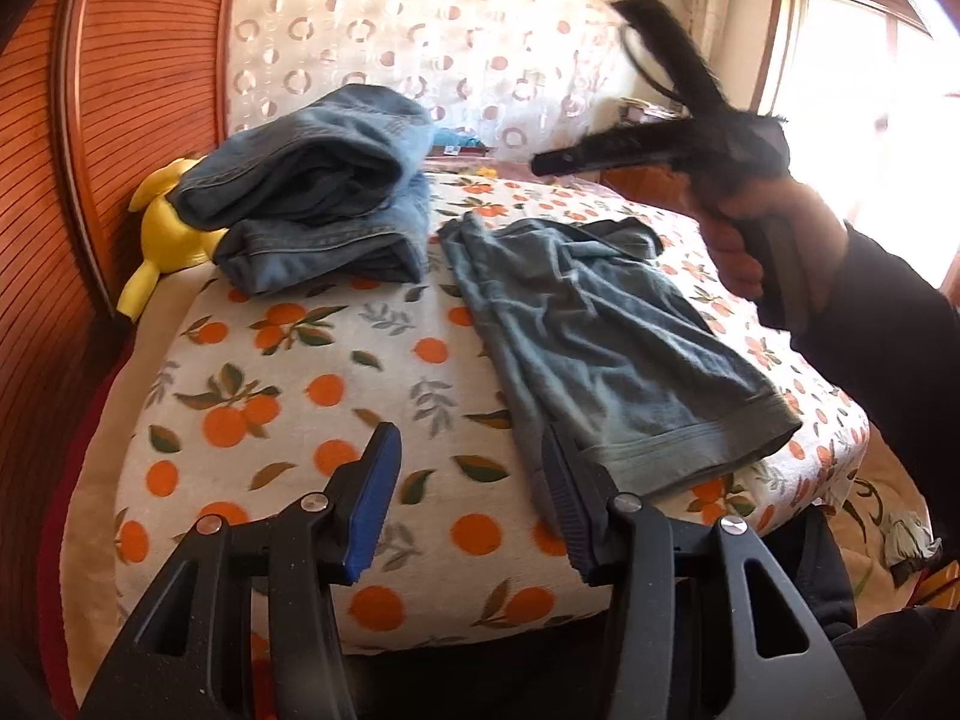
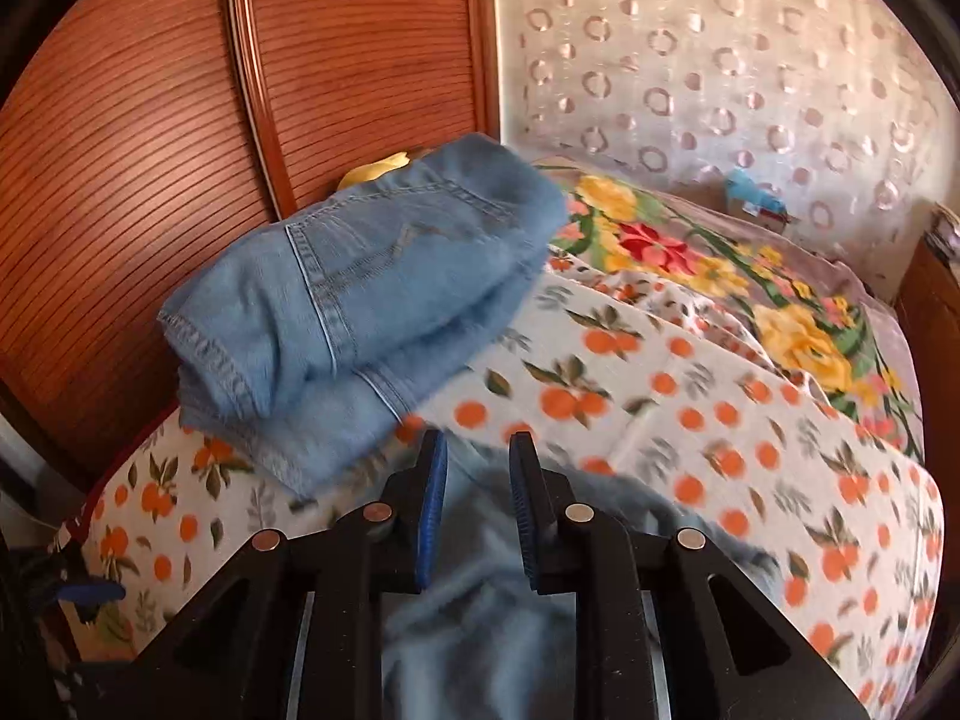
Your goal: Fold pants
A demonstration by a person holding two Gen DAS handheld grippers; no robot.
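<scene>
A pair of grey-blue pants (image 1: 600, 336) lies lengthwise on the orange-print bed cover (image 1: 300, 396), its hem towards me and its far end crumpled. My left gripper (image 1: 471, 438) hovers open over the bed's near edge. Its right finger (image 1: 564, 480) is beside the hem's left corner, and nothing is between the pads. A hand in a dark sleeve holds my right gripper (image 1: 543, 163) in the air above the far part of the pants, blurred. In the right wrist view that gripper (image 2: 478, 438) has its jaws slightly apart, with the pants (image 2: 480, 600) below them, not pinched.
Two folded blue jeans (image 1: 312, 198) (image 2: 360, 300) are stacked at the far left of the bed, against a yellow plush toy (image 1: 168, 234). Ribbed wooden panels (image 1: 120, 90) stand behind them. A floral blanket (image 2: 720, 264) covers the far side. A bright window (image 1: 840, 60) is on the right.
</scene>
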